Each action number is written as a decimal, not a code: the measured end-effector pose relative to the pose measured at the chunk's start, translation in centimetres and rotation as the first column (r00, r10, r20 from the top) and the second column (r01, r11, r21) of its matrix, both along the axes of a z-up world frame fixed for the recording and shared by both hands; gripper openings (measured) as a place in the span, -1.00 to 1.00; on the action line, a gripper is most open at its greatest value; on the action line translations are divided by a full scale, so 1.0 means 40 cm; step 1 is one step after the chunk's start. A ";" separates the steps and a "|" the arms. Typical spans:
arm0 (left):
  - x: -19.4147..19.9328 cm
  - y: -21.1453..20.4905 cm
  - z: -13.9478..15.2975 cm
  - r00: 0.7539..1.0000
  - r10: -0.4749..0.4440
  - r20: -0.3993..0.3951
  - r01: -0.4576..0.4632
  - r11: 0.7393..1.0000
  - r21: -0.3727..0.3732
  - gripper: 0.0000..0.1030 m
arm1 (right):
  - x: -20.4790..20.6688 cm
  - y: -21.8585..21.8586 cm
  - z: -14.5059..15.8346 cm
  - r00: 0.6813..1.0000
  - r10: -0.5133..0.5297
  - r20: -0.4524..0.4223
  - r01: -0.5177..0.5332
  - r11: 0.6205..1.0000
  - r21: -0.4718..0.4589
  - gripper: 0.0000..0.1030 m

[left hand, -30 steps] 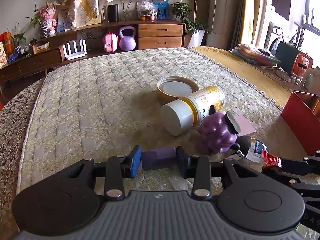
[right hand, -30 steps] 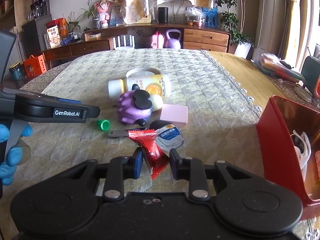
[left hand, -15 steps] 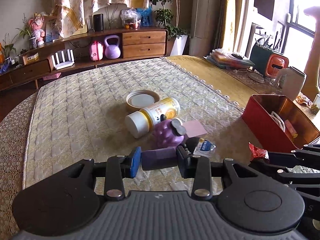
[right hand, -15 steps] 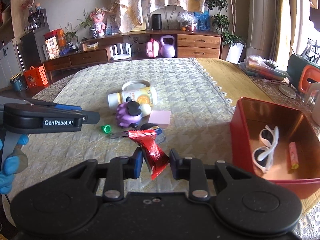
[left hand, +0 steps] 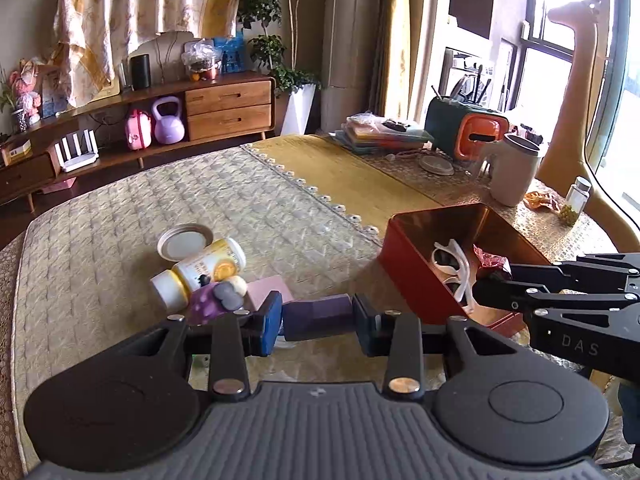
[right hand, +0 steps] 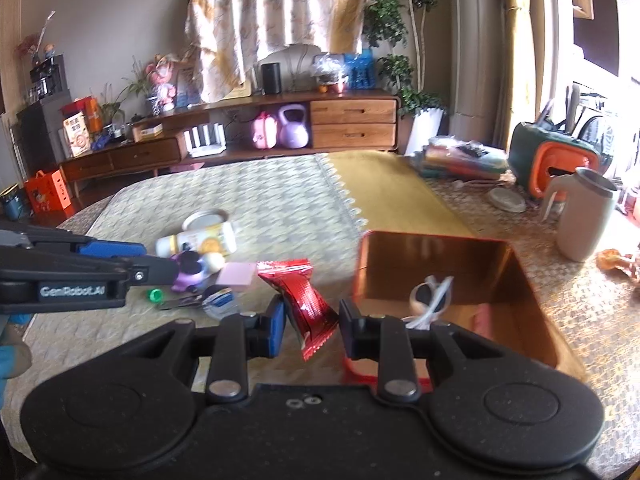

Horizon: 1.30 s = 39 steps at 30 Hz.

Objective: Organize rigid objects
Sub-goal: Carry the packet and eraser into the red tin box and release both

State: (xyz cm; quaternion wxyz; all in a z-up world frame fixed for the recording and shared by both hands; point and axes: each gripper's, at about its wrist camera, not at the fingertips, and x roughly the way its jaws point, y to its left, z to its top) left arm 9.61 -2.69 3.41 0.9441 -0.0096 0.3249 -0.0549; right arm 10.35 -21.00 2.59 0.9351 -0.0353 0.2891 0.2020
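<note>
My left gripper (left hand: 316, 320) is shut on a dark purple block (left hand: 318, 316) and holds it above the mat, left of the red tin box (left hand: 404, 264). My right gripper (right hand: 312, 328) is shut on a red snack packet (right hand: 308, 300), at the box's near left rim (right hand: 360, 264). In the left wrist view the packet (left hand: 490, 260) hangs over the box. White sunglasses (left hand: 452, 264) lie inside the box. A yellow bottle (left hand: 200, 272), a purple grape toy (left hand: 208, 304), a pink block (left hand: 268, 288) and a round lid (left hand: 184, 240) lie on the mat.
A green cap (right hand: 154, 294), a small round tin (right hand: 218, 300) and a metal tool (right hand: 180, 302) lie near the pile. A grey jug (left hand: 514, 172), an orange and green appliance (left hand: 466, 128) and a small jar (left hand: 576, 200) stand on the table beyond the box.
Both grippers have swung right toward the red box with their loads. The red packet has moved from beside the box to over it.
</note>
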 end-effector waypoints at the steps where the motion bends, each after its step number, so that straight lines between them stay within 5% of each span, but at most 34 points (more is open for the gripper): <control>1: 0.005 -0.016 0.006 1.000 -0.009 0.004 0.009 1.000 0.000 -0.27 | 0.007 -0.019 0.003 1.000 -0.012 0.005 0.012 1.000 -0.001 -0.48; 21: 0.228 -0.326 -0.007 0.984 -0.175 -0.029 0.175 0.984 0.009 -0.27 | 0.105 -0.300 -0.081 0.985 -0.165 -0.051 0.166 0.986 0.022 -0.48; 39: 0.443 -0.438 -0.147 0.975 -0.159 -0.158 0.166 0.986 0.031 -0.27 | 0.177 -0.267 -0.149 0.994 -0.060 -0.089 0.057 0.998 -0.038 -0.48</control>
